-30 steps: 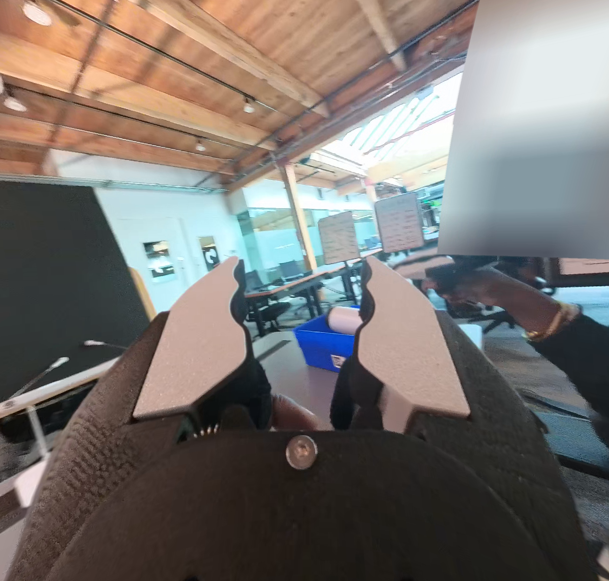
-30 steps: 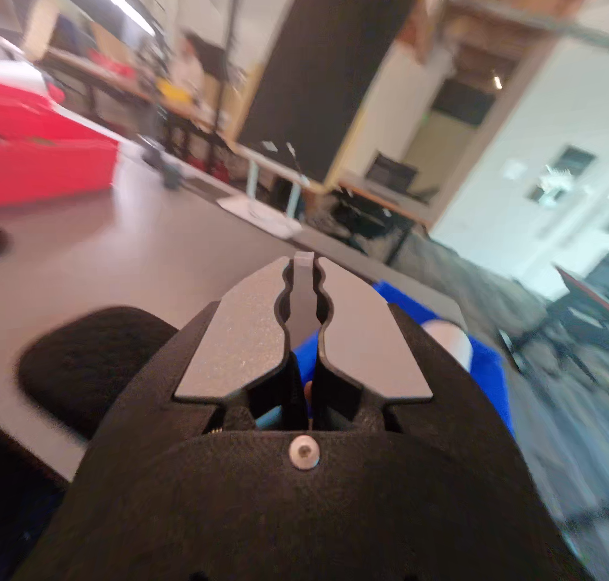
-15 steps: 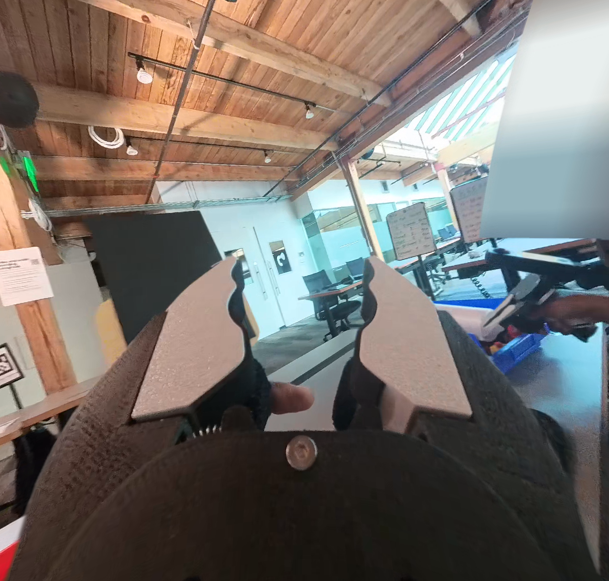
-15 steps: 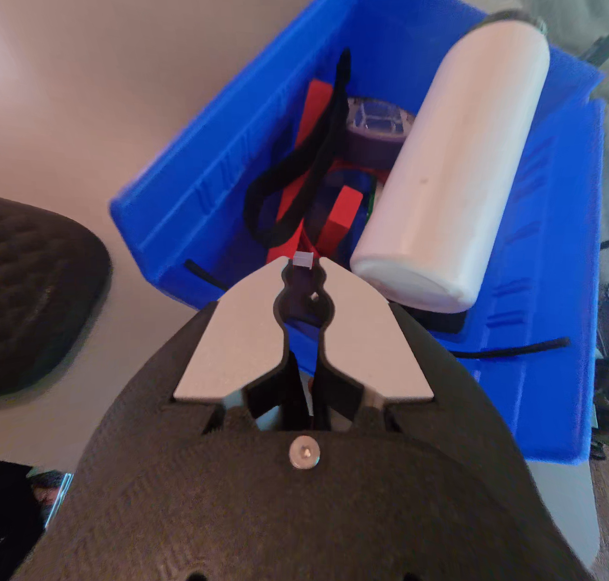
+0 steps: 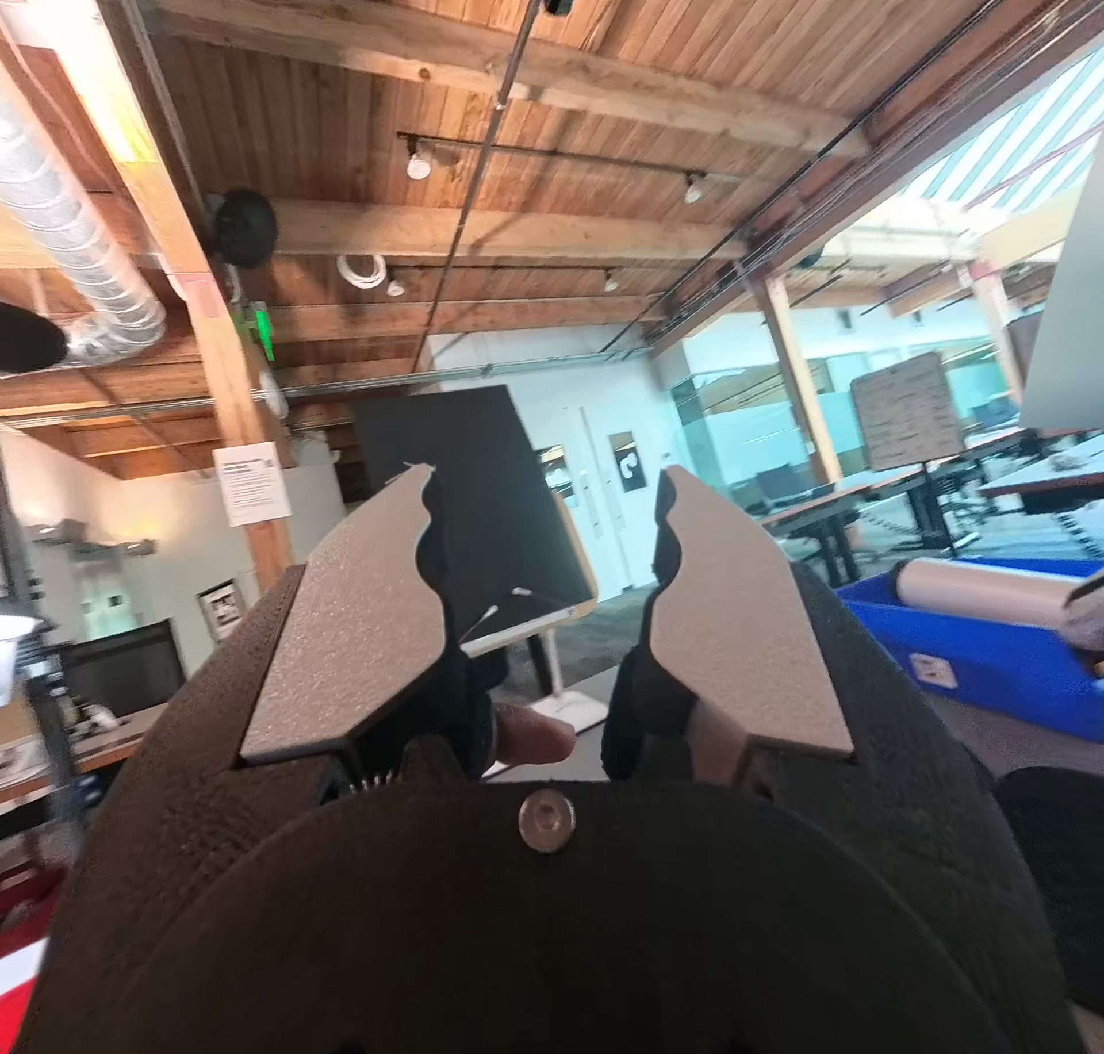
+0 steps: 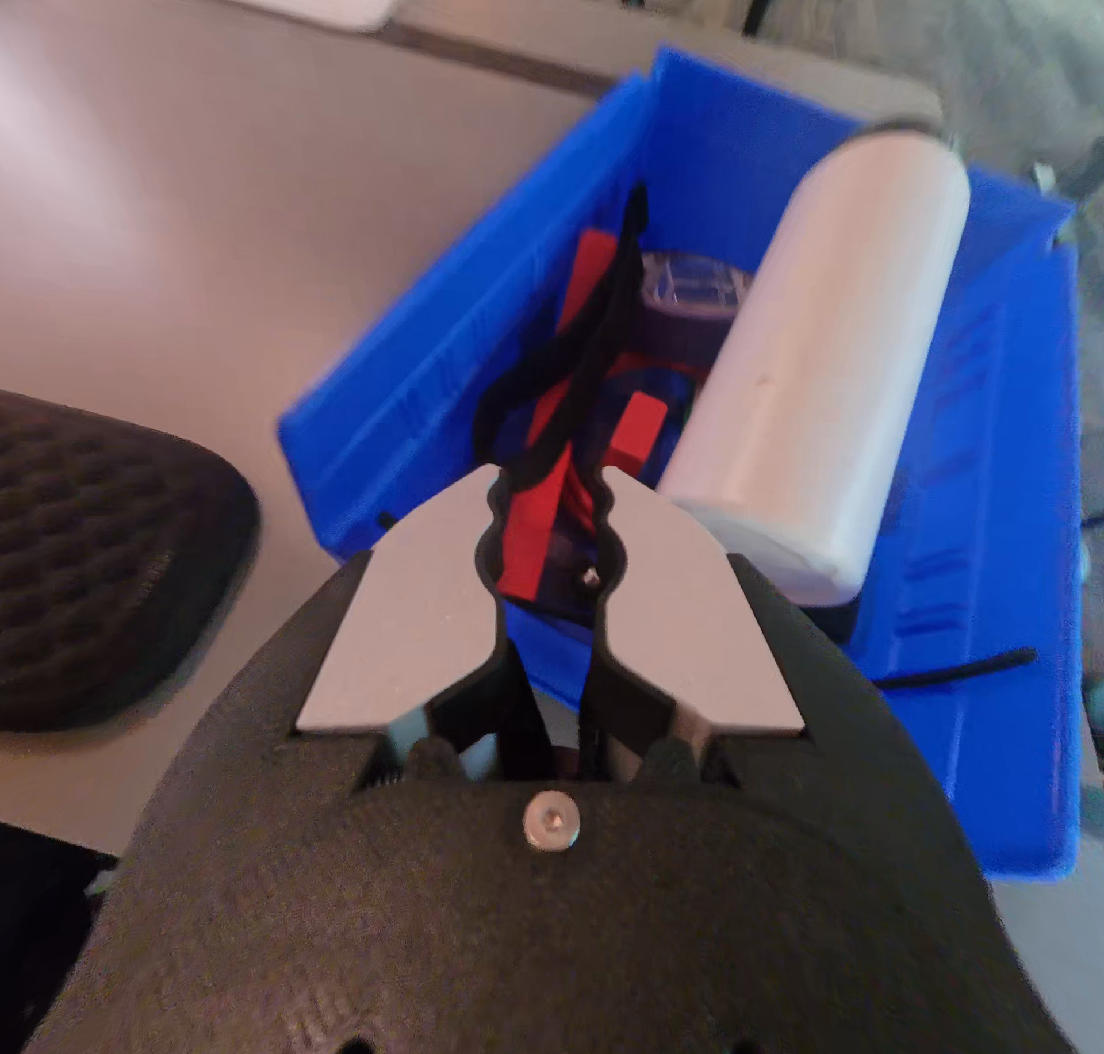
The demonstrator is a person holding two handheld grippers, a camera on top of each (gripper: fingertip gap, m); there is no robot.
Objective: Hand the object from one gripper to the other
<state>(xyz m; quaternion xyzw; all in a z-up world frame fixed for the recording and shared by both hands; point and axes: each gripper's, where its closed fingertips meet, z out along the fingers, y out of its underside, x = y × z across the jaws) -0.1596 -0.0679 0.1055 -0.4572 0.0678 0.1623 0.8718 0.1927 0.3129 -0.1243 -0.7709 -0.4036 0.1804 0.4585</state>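
**Left gripper**: black textured body with two grey scalloped fingers, spread wide with nothing between them. It is tilted upward toward a wooden plank ceiling and a black panel on a stand. A fingertip of the person's hand shows behind the fingers.

**Right gripper**: same build, grey fingers parted by a narrow gap, released, gripping nothing. It is angled down over the bin, with its tips above the bin's contents.

**Blue plastic bin**: rectangular and open-topped, resting on a grey table. It also appears at the right edge of the left wrist view.

**White cylindrical bottle**: lies on its side across the right part of the bin, resting on the rim.

**Red blocks**: several lie in the bin's bottom, one long piece directly beyond the right gripper's gap.

**Black strap**: looped over the red blocks inside the bin.

**Clear-topped dark round container**: at the far end of the bin, beside the bottle.

**Black textured pad**: on the table left of the bin, apart from it.

The frames do not settle which bin item is the object to be handed over.
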